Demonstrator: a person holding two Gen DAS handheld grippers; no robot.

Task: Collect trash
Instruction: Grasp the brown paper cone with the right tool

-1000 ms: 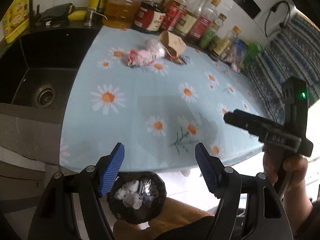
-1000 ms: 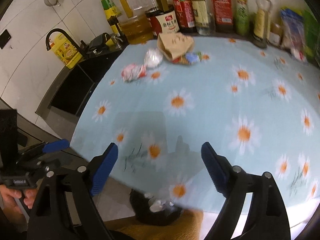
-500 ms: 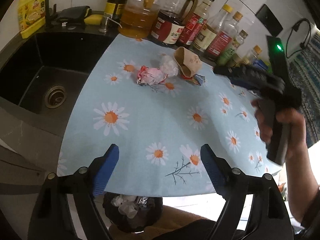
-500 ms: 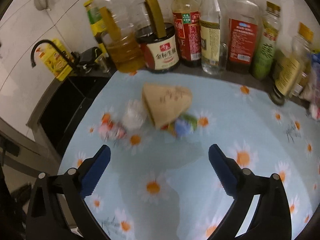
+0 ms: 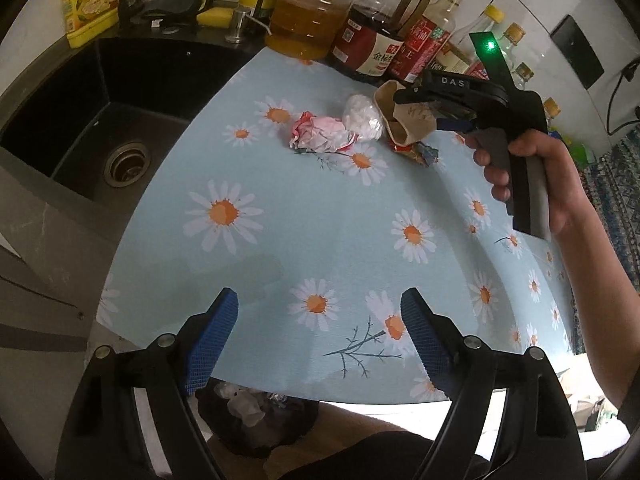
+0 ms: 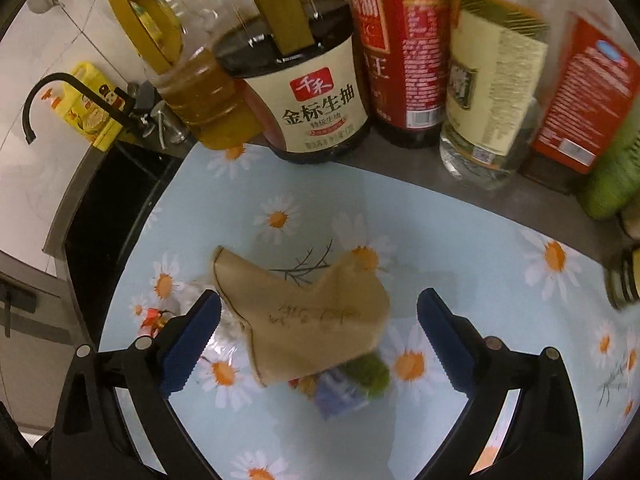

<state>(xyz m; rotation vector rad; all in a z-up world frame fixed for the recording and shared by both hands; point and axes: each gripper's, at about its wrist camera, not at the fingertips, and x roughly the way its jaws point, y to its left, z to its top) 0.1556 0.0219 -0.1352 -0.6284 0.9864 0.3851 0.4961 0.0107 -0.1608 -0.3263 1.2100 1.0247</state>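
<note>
A crushed brown paper cup (image 6: 308, 320) lies on the daisy tablecloth (image 5: 320, 216), on top of a colourful wrapper (image 6: 344, 388). My right gripper (image 6: 318, 344) is open, its blue pads on either side of the cup, above it. In the left wrist view the right gripper (image 5: 448, 100) hovers over the cup (image 5: 404, 120), beside a white plastic wad (image 5: 362, 118) and a crumpled red-and-white wrapper (image 5: 320, 136). My left gripper (image 5: 320, 344) is open and empty over the table's near edge. A black trash bag (image 5: 252, 416) with white scraps sits below that edge.
A row of oil and sauce bottles (image 6: 304, 80) stands along the back just behind the cup. A black sink (image 5: 88, 120) lies left of the cloth, with a yellow detergent bottle (image 5: 90, 4) and a black faucet (image 6: 60, 92) behind it.
My right gripper has swept from the table's near edge forward to the back and now straddles the paper cup. My left gripper has risen and shifted a little forward over the table edge.
</note>
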